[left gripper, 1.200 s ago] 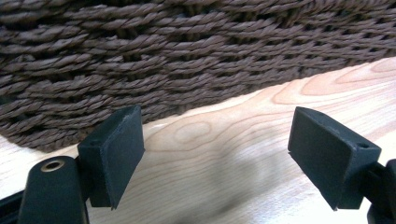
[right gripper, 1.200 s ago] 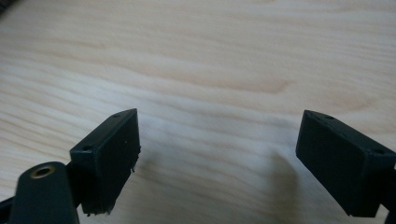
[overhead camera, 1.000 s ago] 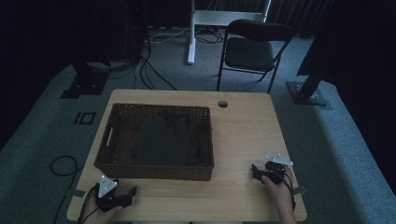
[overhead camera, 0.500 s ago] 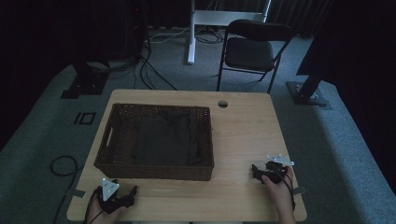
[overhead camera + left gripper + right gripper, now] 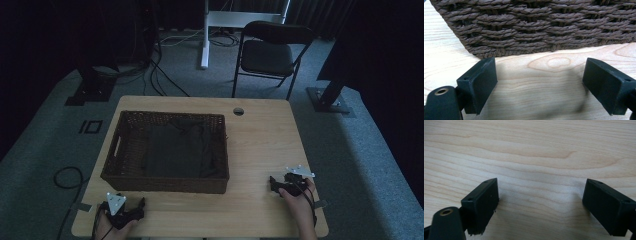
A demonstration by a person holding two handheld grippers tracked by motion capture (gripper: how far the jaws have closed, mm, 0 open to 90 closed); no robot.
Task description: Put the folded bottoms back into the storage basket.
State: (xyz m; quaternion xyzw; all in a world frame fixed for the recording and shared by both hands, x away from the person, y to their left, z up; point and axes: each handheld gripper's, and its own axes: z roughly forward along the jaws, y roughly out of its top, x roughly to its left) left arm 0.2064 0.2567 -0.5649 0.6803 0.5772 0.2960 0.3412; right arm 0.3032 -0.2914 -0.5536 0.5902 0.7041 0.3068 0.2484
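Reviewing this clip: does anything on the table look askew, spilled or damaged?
Nothing stands out. The wicker basket sits squarely on the table with a dark cloth crumpled inside it. Left gripper and right gripper rest on bare wood, jaws open with nothing between them.

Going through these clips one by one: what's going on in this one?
A person sits at a wooden table with a claw in each hand. The left claw rests near the front left corner, facing the front wall of a brown wicker basket that holds dark cloth. Its jaws have just been opening, with nothing between them. The right claw rests on bare wood at the front right, jaws open and empty. Nothing is gripped yet.
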